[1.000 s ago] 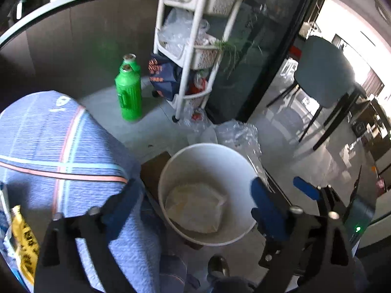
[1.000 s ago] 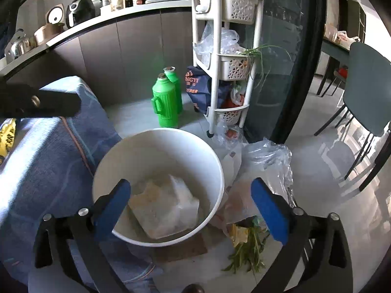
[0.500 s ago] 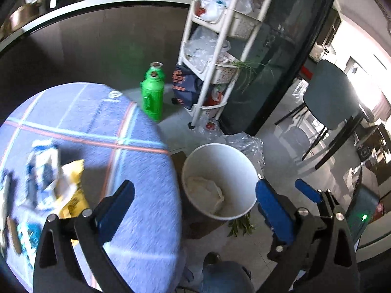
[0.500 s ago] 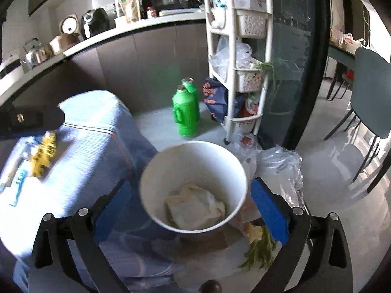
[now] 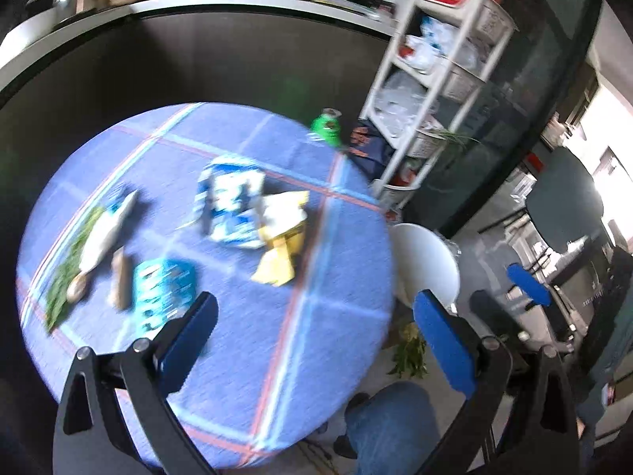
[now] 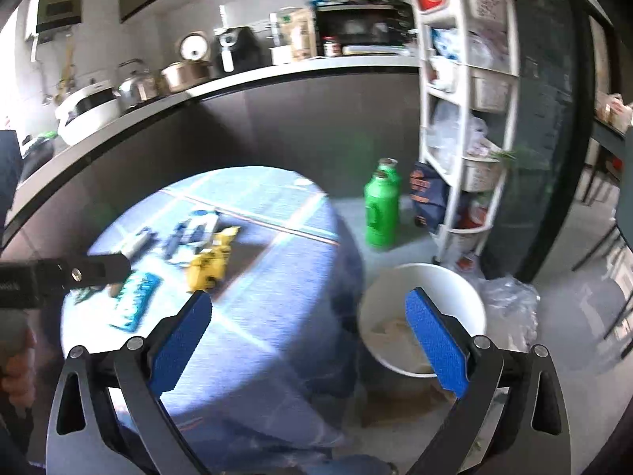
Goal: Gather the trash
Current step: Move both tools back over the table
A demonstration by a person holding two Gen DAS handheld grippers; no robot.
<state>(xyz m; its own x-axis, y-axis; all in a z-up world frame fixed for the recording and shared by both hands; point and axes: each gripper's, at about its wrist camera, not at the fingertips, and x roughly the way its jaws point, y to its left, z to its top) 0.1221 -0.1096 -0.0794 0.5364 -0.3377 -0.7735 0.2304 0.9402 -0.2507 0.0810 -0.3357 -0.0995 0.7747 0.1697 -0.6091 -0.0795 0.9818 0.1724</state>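
Wrappers on blue-clothed round table, white bin beside; both tools spread, empty.

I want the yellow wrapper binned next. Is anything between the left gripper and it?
Nothing visible blocks it. The left gripper is open above bare cloth, and the yellow wrapper lies beyond, touching a blue-white packet on its far side. The bin stands beside the table.

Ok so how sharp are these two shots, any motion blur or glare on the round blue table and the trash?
Left wrist view: the round blue checked tablecloth and the blue-and-white wrappers are smeared by motion blur; bright window glare at right. Right wrist view: the yellow wrapper is blurred too, the white bucket less so; both views bend straight edges, fisheye.
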